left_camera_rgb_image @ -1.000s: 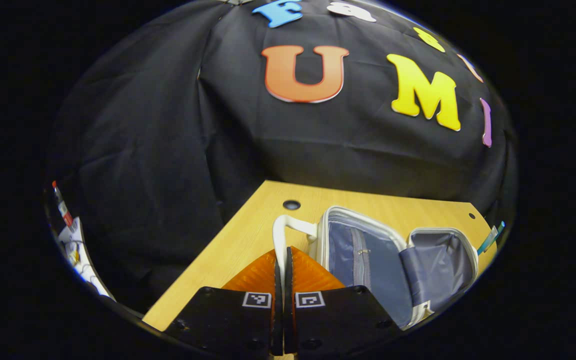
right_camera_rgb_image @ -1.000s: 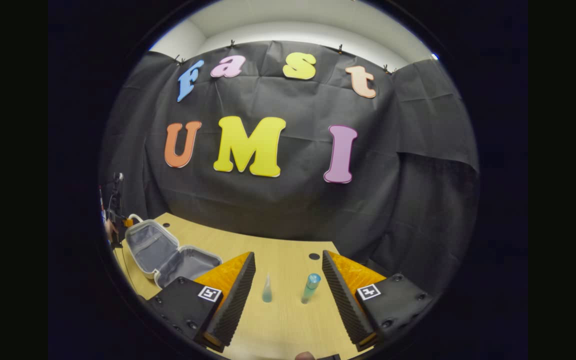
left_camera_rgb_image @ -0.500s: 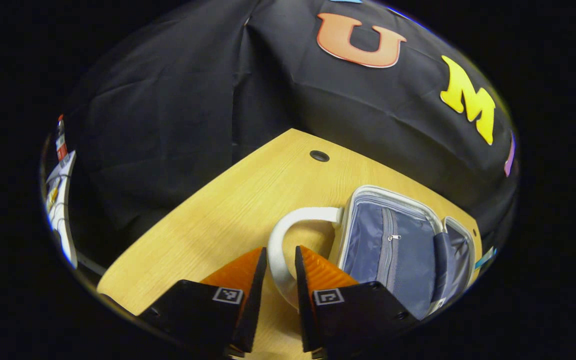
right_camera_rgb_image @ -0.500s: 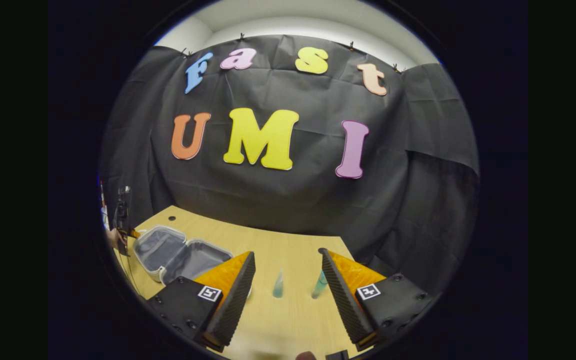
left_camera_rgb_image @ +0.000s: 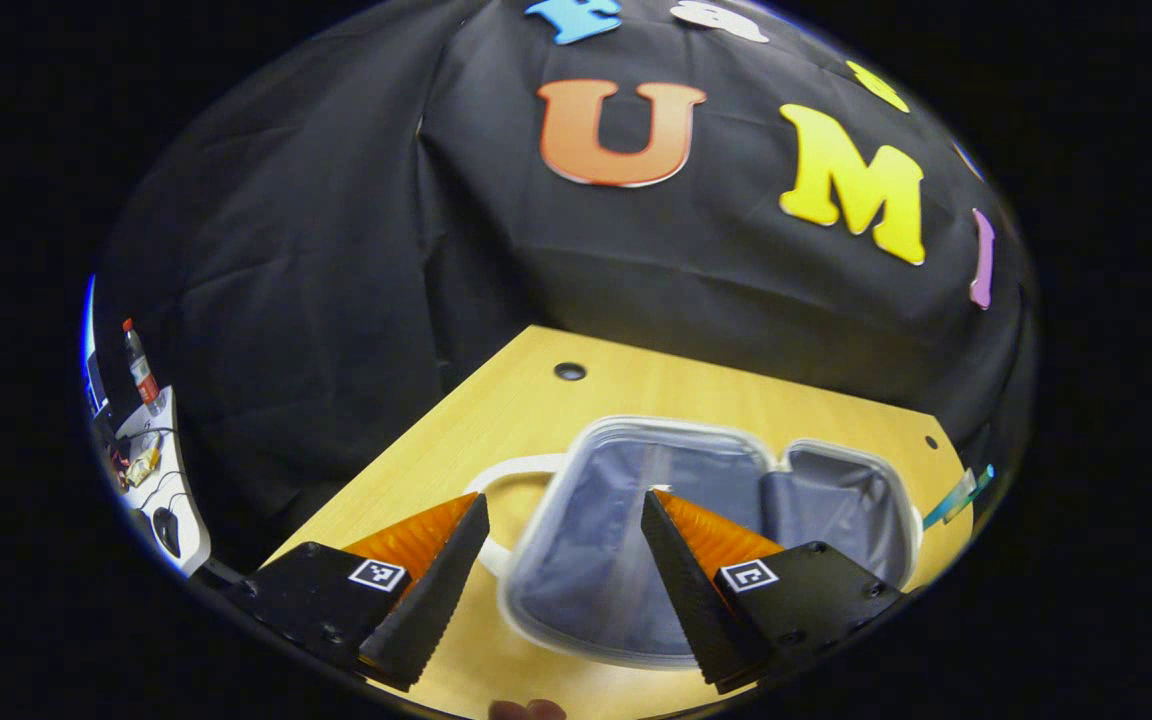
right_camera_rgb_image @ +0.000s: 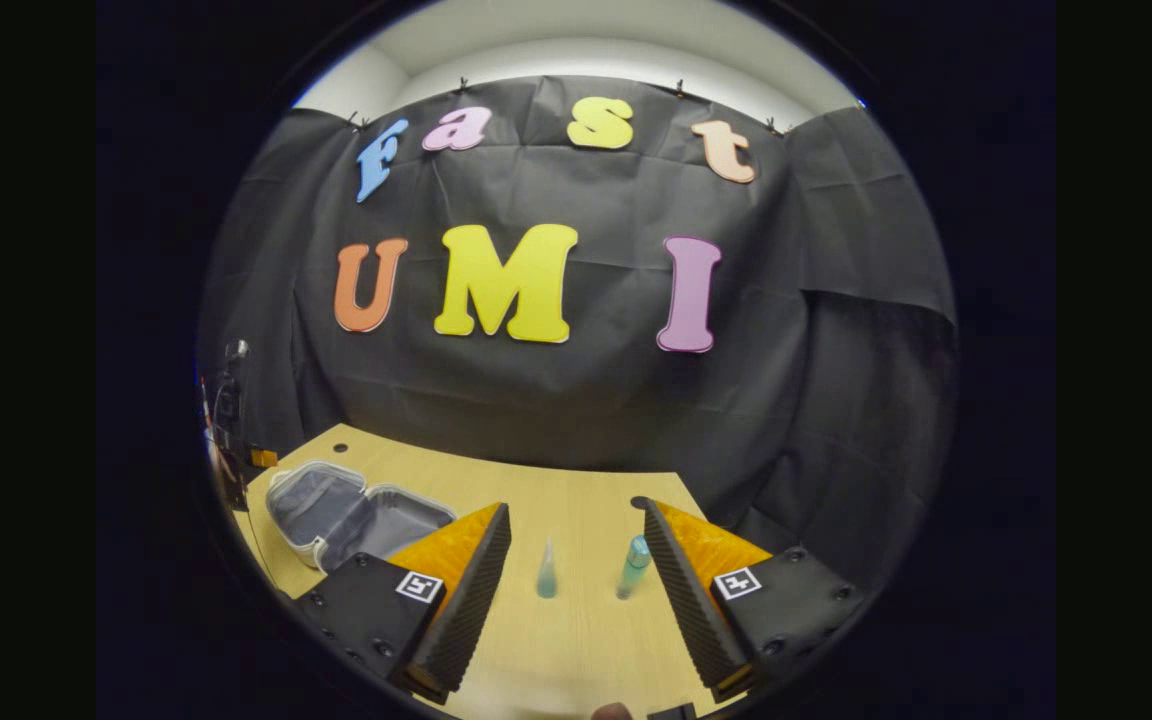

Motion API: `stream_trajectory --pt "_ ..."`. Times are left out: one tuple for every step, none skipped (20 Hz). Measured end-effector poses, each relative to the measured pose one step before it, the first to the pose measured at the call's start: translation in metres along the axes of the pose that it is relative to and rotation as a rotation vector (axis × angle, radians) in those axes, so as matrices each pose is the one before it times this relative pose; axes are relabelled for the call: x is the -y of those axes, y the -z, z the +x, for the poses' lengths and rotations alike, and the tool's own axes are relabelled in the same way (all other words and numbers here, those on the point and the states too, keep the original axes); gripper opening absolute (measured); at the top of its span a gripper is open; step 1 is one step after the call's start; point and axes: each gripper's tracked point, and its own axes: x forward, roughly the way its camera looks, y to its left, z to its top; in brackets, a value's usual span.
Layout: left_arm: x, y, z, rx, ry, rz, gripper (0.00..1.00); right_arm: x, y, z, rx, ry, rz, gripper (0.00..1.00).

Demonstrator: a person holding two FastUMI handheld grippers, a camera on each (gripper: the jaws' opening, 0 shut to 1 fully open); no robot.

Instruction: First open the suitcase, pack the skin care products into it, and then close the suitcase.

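Note:
A small white suitcase [left_camera_rgb_image: 816, 500] with grey-blue lining lies open in two halves on the wooden table [left_camera_rgb_image: 496, 420]. Its white handle [left_camera_rgb_image: 506, 475] rests flat at the left end. My left gripper [left_camera_rgb_image: 564, 500] is open above the near half, with nothing between its fingers. In the right gripper view the open suitcase [right_camera_rgb_image: 356, 515] sits at the far left. My right gripper [right_camera_rgb_image: 576, 508] is open over the table. Beyond its fingers stand two skin care products: a small cone-shaped bottle [right_camera_rgb_image: 546, 575] and a teal bottle [right_camera_rgb_image: 633, 565]. A teal product [left_camera_rgb_image: 956, 495] shows right of the suitcase in the left gripper view.
The table has round cable holes [left_camera_rgb_image: 569, 372] near its back edge, which meets the black cloth wall. Off the table's left edge, a white side surface [left_camera_rgb_image: 151, 470] holds a bottle [left_camera_rgb_image: 141, 370] and small clutter.
My left gripper let go of the white handle, opened wide and drew back. The raised suitcase half came down flat onto the table. The right gripper barely shifted.

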Motion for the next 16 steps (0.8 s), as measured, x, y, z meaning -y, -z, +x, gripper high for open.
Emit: stream_trajectory --pt "0.02078 -0.00604 -0.01119 0.01739 0.01273 0.01219 0.98 0.00461 0.00397 0.00168 -0.00395 -0.0058 0.00692 0.8" --pt "0.0243 -0.00555 -0.01051 0.02102 0.0146 0.01133 0.98 0.00509 0.00332 0.00208 -0.00363 -0.00741 0.00578 0.8" --pt "0.02698 -0.00502 -0.01 0.01861 0.01821 0.00801 0.98 0.00753 0.00426 0.00093 -0.00455 -0.00441 0.00409 0.8" --pt "0.02425 -0.00064 -0.00485 0.01141 0.02145 0.0028 0.98 0.00645 0.00219 0.00194 -0.00125 -0.00112 0.00302 0.8" --pt "0.02681 0.00192 -0.0053 0.00592 0.02781 0.00274 0.98 0.0073 0.00221 0.00191 -0.00112 -0.00055 0.00537 0.78" --pt "0.02851 0.00115 -0.00639 0.00366 0.03252 0.01224 0.98 0.00751 0.00131 0.00136 -0.00003 -0.0008 0.00584 0.78" --pt "0.02408 0.00117 -0.00244 -0.00088 0.02873 0.01515 0.98 0.00671 0.00028 0.00126 -0.00032 -0.00342 0.00175 0.78" --pt "0.02524 0.00123 -0.00331 -0.00106 0.02728 0.00422 0.98 0.00737 -0.0013 0.00015 0.00442 -0.0012 -0.00028 0.78" --pt "0.02696 0.00142 -0.00083 -0.00078 0.04102 -0.00214 0.98 0.00746 0.00007 0.00126 0.00209 -0.00068 -0.00169 0.8" --pt "0.02875 0.00233 0.00129 -0.0057 0.04031 0.00206 0.98 0.00831 0.00075 0.0003 -0.00319 -0.00009 0.0002 0.78" --pt "0.0227 0.00274 0.00178 -0.00341 0.03516 0.01216 0.98 0.00838 0.00356 0.00186 -0.00442 0.00024 0.00001 0.78" --pt "0.02272 0.00423 0.00269 -0.00917 0.03454 0.01943 0.98 0.00819 0.00352 0.00121 -0.01025 0.00153 -0.01253 0.78" --pt "0.02288 0.00536 0.0046 -0.01063 0.03352 0.01669 0.98 0.00872 0.00566 0.00131 -0.01572 0.00603 -0.02247 0.78" --pt "0.02251 0.0083 0.00344 -0.01605 0.03346 0.01592 0.98 0.00665 0.00503 -0.00026 -0.01745 -0.00608 -0.00521 0.8" --pt "0.02091 0.00862 0.00495 -0.01346 0.03058 0.01368 0.98 0.00689 0.00533 -0.00131 -0.0155 -0.00221 0.00279 0.78" --pt "0.0231 0.00617 0.00779 -0.01559 0.02687 0.01425 0.98 0.00818 0.00456 -0.00004 -0.0186 0.00356 -0.00007 0.78"
